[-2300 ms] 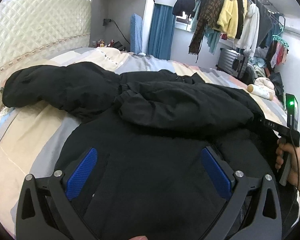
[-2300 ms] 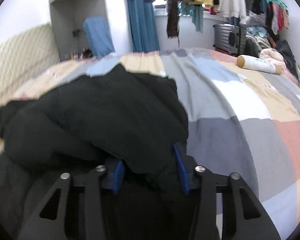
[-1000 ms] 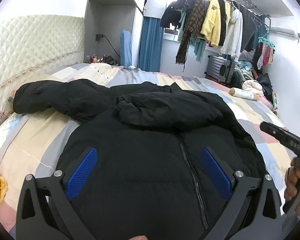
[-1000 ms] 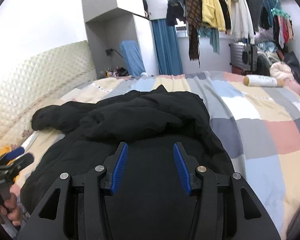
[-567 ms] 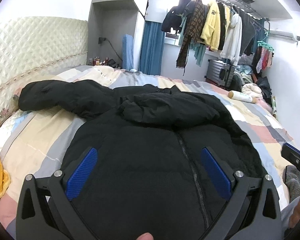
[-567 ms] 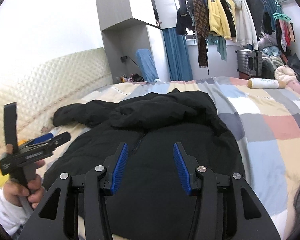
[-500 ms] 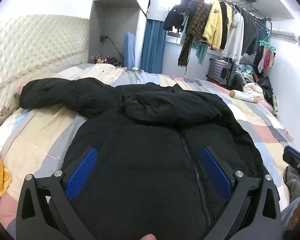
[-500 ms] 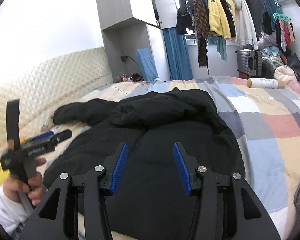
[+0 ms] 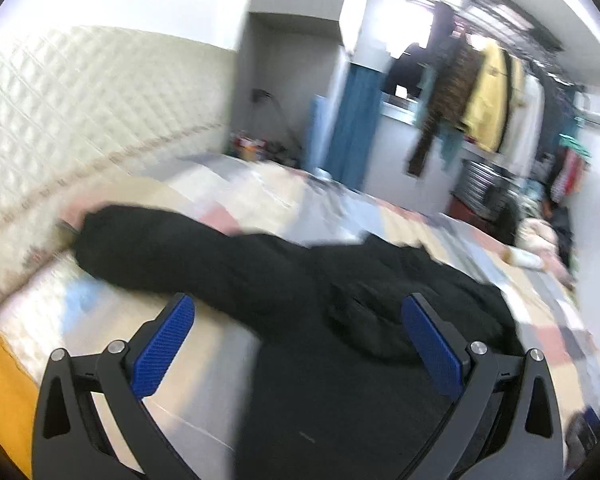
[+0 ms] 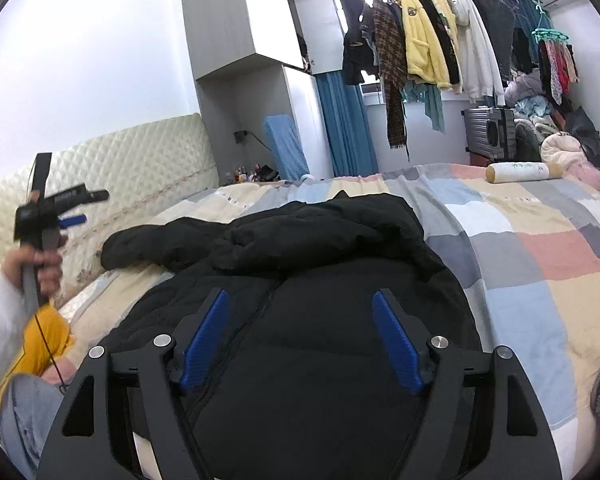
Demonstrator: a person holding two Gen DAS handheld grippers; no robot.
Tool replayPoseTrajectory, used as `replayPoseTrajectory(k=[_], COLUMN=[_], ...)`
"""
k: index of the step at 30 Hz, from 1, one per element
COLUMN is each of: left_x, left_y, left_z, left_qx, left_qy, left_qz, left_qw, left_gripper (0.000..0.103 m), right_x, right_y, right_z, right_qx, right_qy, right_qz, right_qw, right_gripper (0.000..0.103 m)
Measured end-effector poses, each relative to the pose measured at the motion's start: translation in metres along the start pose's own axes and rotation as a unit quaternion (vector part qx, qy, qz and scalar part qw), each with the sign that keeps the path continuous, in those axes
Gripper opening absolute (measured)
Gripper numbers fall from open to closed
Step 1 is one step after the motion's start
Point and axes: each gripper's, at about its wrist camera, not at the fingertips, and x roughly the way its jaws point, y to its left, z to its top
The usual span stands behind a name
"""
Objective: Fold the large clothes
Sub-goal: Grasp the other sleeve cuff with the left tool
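Observation:
A black puffer jacket [image 10: 320, 240] lies zip-side up on the bed [image 10: 540, 248]. One sleeve is folded across its chest; the other sleeve [image 9: 160, 248] stretches out toward the headboard. My right gripper [image 10: 300, 338] hovers over the jacket's lower front, its jaws opening, with nothing pressed between the blue pads [image 10: 204, 336]. My left gripper [image 9: 298, 340] is open and empty in a blurred view, facing the outstretched sleeve. In the right wrist view a hand holds the left gripper [image 10: 92, 206] raised above the bed's left side.
A quilted headboard [image 10: 148, 160] runs along the left. A clothes rail [image 10: 440, 40] and a suitcase [image 10: 488, 132] stand beyond the bed. A cream roll [image 10: 520, 172] lies at the far right, and a yellow cloth [image 10: 40, 340] at the near left.
My left gripper has swung up and to the left, from over the jacket's body toward the outstretched sleeve. My right gripper's jaws have spread wider. The jacket has not moved.

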Motion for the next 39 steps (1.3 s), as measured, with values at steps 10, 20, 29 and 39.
replayPoseTrajectory(k=[10,20,29,39], left_x=[0.073,0.173,0.226,0.228], left_y=[0.157,0.309,0.368,0.347], left_z=[0.046,-0.031,-0.071,-0.057], left_qx=[-0.108,-0.329,-0.445,-0.421], left_qy=[0.026,0.057,0.008,-0.041], left_qz=[0.038,0.03,-0.026,-0.04], left_qw=[0.9931,0.9422,0.895,0.9052], left_gripper=[0.103,0.103,0.102,0.051], right_x=[0.02,0.066,0.104,0.12], right_y=[0.005,0.014,0.02,0.028], right_z=[-0.003,-0.003,-0.003,-0.003], right_qx=[0.003,0.026,0.031,0.012], right_qy=[0.028,0.076,0.105,0.12], right_qz=[-0.026,-0.055,-0.09,-0.116], right_qw=[0.999,0.995,0.99,0.986], right_gripper=[0.089,0.097,0.097,0.097])
